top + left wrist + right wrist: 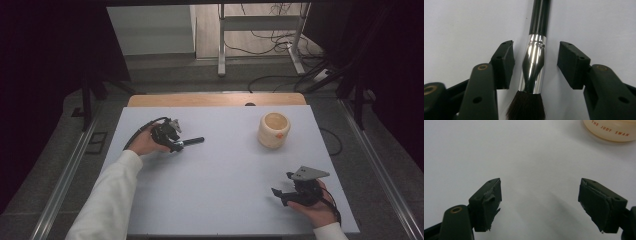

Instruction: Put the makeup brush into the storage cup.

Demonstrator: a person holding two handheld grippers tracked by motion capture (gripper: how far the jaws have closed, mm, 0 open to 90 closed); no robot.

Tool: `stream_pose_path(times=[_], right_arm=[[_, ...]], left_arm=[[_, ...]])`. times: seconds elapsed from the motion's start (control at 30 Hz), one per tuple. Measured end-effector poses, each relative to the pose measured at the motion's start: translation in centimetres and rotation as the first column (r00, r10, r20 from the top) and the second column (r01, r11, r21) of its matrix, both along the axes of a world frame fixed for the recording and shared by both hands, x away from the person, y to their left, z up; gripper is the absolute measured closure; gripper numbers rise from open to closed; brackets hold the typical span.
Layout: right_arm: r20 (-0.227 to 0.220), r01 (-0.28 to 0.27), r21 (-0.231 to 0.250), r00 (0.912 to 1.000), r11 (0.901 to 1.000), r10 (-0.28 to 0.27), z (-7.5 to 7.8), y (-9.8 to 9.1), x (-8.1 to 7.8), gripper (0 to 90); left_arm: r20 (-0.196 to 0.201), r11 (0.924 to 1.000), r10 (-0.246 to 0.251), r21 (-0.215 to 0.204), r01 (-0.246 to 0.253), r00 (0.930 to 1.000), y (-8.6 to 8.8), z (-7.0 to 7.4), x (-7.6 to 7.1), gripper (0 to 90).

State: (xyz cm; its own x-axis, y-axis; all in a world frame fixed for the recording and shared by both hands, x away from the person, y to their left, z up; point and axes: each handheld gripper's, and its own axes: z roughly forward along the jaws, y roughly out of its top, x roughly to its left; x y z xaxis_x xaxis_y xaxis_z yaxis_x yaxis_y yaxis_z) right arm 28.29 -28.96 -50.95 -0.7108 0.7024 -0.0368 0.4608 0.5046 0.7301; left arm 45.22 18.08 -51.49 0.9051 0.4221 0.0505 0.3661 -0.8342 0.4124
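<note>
Left gripper [535, 62]: jaws part-open, straddling brush [533, 67] at silver ferrule; pads clear of it, no grip. Brush flat on table [220, 170]. Right gripper [540, 202]: jaws wide, empty. Cream cup [274, 130] beyond right gripper, well apart.

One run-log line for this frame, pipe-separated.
left gripper: open, astride brush ferrule, no contact | brush: flat on table | right gripper: open, empty | cup: upright, untouched

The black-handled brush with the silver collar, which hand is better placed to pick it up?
Left. The left gripper already straddles the black-handled brush at its silver collar, pads not yet touching. The right gripper rests open, far across the white table.
</note>
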Motion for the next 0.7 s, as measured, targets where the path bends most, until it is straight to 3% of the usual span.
stream_pose_path(times=[0.4,0.7], right_arm=[[-0.003,-0.009,-0.004,1.0000,1.0000,0.009,-0.04,0.06,0.01,19.6],[-0.001,-0.007,-0.001,1.0000,1.0000,0.007,0.01,0.02,-0.02,19.7]], left_arm=[[-0.044,0.9977,-0.057,-0.039,0.056,0.9974,0.24,-0.17,0.13,69.1],[-0.034,0.9978,-0.060,-0.031,0.059,0.9976,0.13,-0.07,0.01,70.4]])
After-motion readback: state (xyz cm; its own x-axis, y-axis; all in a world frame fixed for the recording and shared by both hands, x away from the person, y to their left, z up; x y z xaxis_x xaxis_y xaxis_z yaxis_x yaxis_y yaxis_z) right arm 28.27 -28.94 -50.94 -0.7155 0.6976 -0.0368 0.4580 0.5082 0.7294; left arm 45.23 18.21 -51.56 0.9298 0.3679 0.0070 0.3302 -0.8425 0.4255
